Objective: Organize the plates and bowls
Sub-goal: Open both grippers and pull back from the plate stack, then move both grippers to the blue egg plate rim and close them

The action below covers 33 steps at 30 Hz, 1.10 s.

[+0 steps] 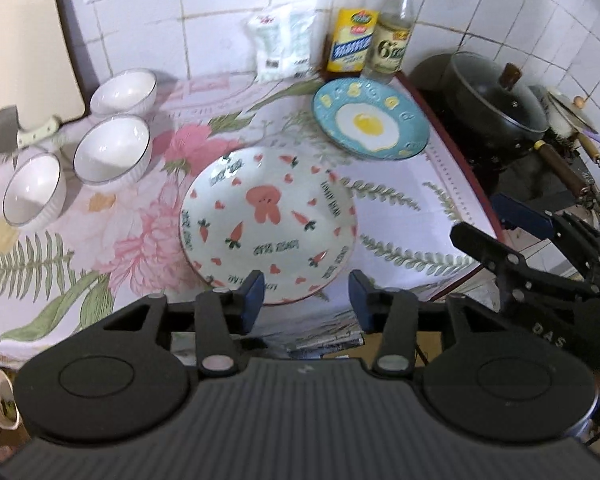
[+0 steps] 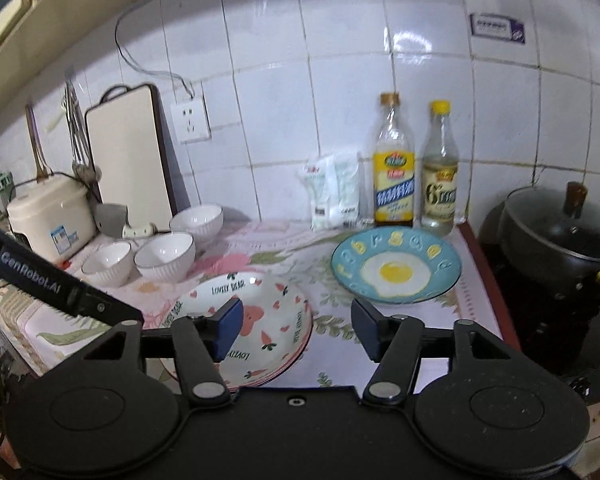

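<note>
Nothing gripped yet, so you look to be at the approach stage. Your left gripper (image 1: 306, 294) has its jaws apart and empty, hovering at the near rim of the rabbit plate (image 1: 268, 220). Your right gripper (image 2: 296, 330) is also spread wide and empty, aimed roughly between that plate and the egg plate (image 2: 396, 266).

Layout: the rabbit plate sits near the front edge of the floral cloth (image 1: 400, 184). In the right wrist view a pink rim shows under it, possibly a second plate, can't confirm. The egg plate is well apart, toward the back right, just in front of two bottles (image 2: 416, 172). Three white bowls (image 1: 112, 148) sit separately in a loose cluster at back left, unstacked.

Likely next move: straddle one plate rim and close on it, then stack plates; after that, nest the bowls.

Both plates are glazed and shallow, rims low to the cloth, so expect a slippery, thin grab. Watch the front edge and the bottles behind.
</note>
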Motion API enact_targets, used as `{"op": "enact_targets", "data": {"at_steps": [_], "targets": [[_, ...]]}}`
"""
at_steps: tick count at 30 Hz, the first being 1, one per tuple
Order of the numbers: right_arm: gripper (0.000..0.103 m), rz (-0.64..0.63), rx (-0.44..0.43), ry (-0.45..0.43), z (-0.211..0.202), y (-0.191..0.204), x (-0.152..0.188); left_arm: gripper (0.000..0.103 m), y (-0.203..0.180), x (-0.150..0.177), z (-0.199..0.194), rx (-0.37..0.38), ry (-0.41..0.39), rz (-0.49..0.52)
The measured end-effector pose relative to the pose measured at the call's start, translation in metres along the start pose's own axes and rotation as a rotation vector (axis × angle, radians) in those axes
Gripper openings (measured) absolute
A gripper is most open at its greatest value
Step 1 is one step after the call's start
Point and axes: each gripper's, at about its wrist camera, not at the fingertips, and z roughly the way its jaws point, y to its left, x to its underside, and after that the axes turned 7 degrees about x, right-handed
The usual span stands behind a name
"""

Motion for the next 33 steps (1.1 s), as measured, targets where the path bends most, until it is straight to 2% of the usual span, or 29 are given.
{"op": "enact_targets", "data": {"at_steps": [8, 11, 16, 24, 25, 28, 31, 33], "targets": [[0.073, -0.012, 0.022, -0.068, -0.017, -0.025, -0.003, 0.058, -0.025, -0.015, 0.002, 0.016, -0.023, 0.042], [0.074, 0.023, 0.028, -0.086, -0.014, -0.036, 0.001, 0.063, -0.03, -0.019, 0.012, 0.023, -0.019, 0.043], [0.076, 0.073, 0.06, -0.129, -0.004, -0.048, 0.014, 0.066, -0.032, -0.027, 0.032, 0.035, -0.046, 0.059], [0.076, 0.219, 0.106, -0.107, 0.044, -0.075, 0.036, 0.066, -0.011, -0.027, 0.069, 0.064, -0.142, 0.029], [0.076, 0.238, 0.121, -0.112, 0.051, -0.078, 0.039, 0.067, -0.008, -0.027, 0.073, 0.069, -0.155, 0.022], [0.076, 0.374, 0.138, -0.121, 0.072, -0.094, 0.045, 0.077, 0.007, -0.03, 0.082, 0.111, -0.204, -0.036], [0.076, 0.467, 0.177, -0.149, 0.092, -0.105, 0.051, 0.078, 0.017, -0.037, 0.097, 0.114, -0.231, -0.045], [0.076, 0.48, 0.191, -0.124, 0.109, -0.11, 0.051, 0.078, 0.02, -0.045, 0.109, 0.116, -0.24, -0.033]]}}
